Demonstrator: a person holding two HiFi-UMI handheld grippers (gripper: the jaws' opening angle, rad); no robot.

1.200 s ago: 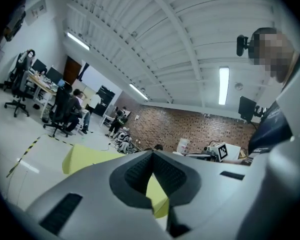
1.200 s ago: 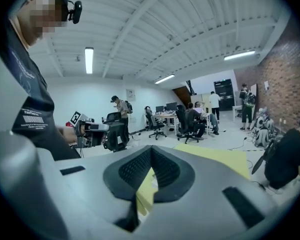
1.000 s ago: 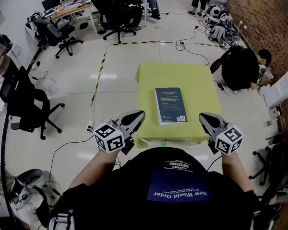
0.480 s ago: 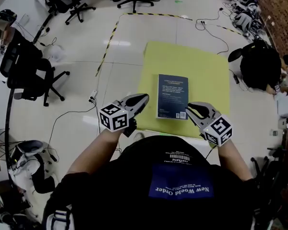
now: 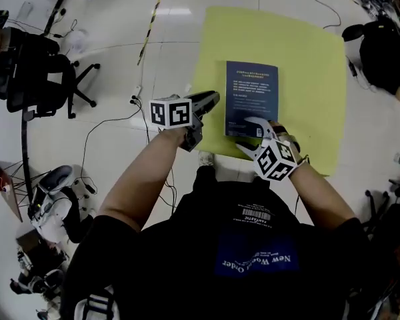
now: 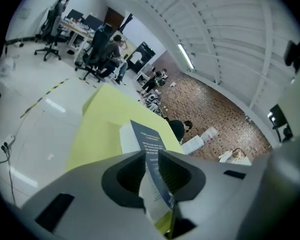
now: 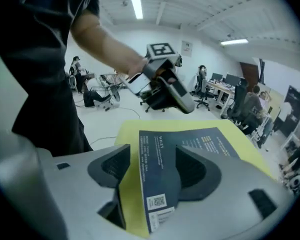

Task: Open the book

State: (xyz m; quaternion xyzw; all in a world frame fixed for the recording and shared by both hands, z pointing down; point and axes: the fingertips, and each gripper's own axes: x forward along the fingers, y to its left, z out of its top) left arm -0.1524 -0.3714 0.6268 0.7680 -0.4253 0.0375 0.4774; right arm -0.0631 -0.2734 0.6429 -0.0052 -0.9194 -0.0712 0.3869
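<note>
Head view: the closed book (image 5: 251, 99) lies flat on the yellow desk (image 5: 313, 65), probably so that its cover can be lifted. The left hand-held gripper (image 5: 212, 100) is just beside the book's left edge, and the right hand-held gripper (image 5: 251, 136) is over its near edge.

Left gripper view: the jaws are a slit apart and opening, gripping nothing, with the book just ahead.

Right gripper view: the jaws are wide and opening, straddling the book's near corner, unclamped.
</note>
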